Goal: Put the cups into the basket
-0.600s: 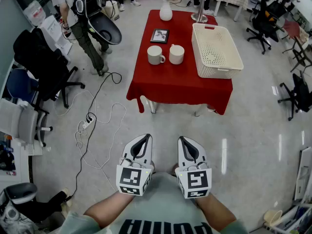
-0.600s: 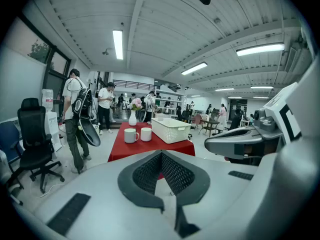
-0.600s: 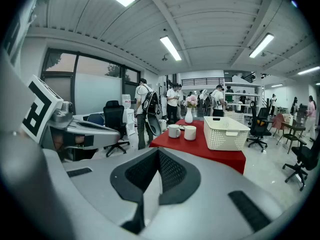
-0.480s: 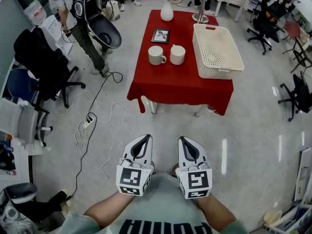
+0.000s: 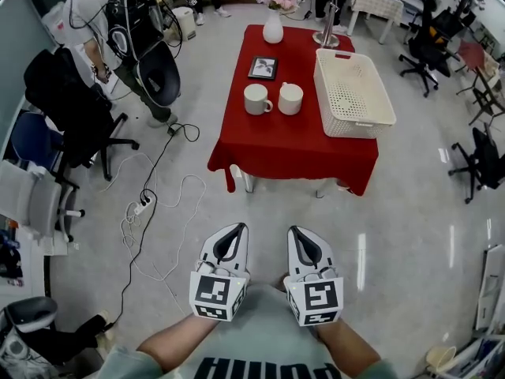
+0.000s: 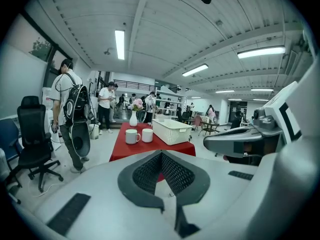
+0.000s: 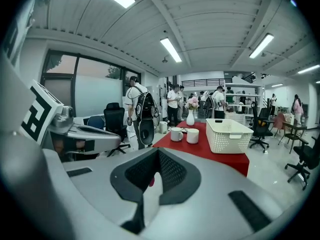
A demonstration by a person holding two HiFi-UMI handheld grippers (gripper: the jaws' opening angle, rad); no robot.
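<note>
Cups: the left cup (image 5: 257,99) and the right cup (image 5: 290,99) stand upright side by side, close but seemingly not touching, on the red-clothed bench (image 5: 292,152). The white basket (image 5: 361,126) sits just to their right on the same bench.

They look like glazed ceramic mugs – stiff, fairly weighty, slick on the wall, and likely to chip if knocked together or dropped into the basket. The surest hold is probably across the rim, one pad inside and one outside. The handle on the left cup's right side would also serve, but it faces its neighbour, so there is little room there.

The left tongs (image 5: 234,231) and the right tongs (image 5: 296,231) are both closed on nothing. They are held low before the person's body, well apart from the bench.

A picture frame (image 5: 263,68) lies just behind the cups, with a vase (image 5: 273,30) of pink flowers at the far edge. Nothing stands between cups and basket.

A person with a backpack (image 5: 138,34) stands off the bench's far left corner, and cables (image 5: 158,204) trail over the floor on the left. Neither appears to block the straight approach.
</note>
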